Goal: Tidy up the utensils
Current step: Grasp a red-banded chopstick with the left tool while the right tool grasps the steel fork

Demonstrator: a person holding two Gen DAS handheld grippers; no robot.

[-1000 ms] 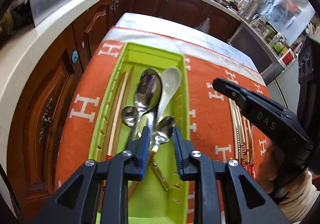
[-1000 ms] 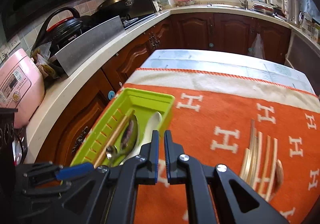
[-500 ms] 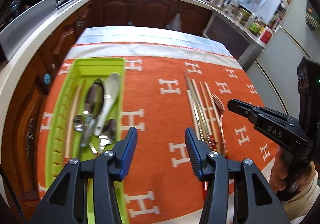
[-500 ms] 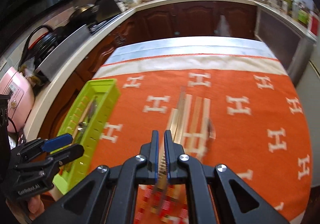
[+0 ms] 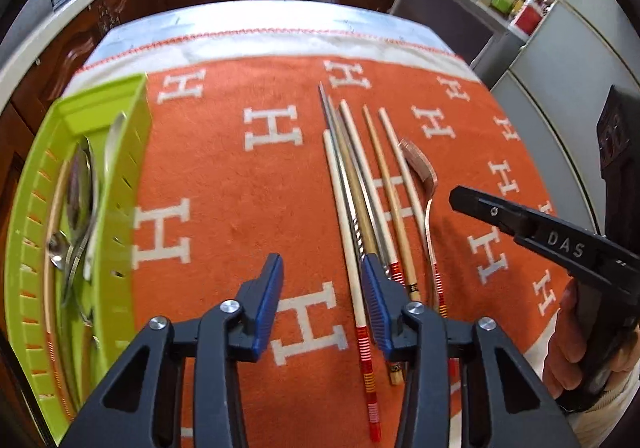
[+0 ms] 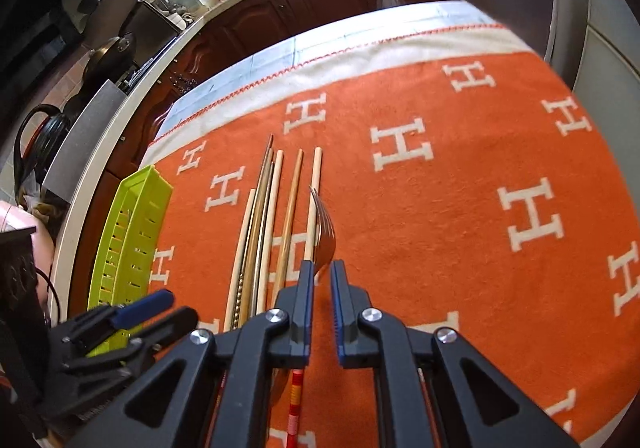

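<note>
Our left claw hangs spread over slim chopsticks on the fuzzy orange cloth; our right claw (slightly parted) straddles the shiny fork, empty.

Table under an orange cloth

The table carries an orange H-patterned cloth; on it lie a green tray at the left, a row of chopsticks and a fork beside them
</note>
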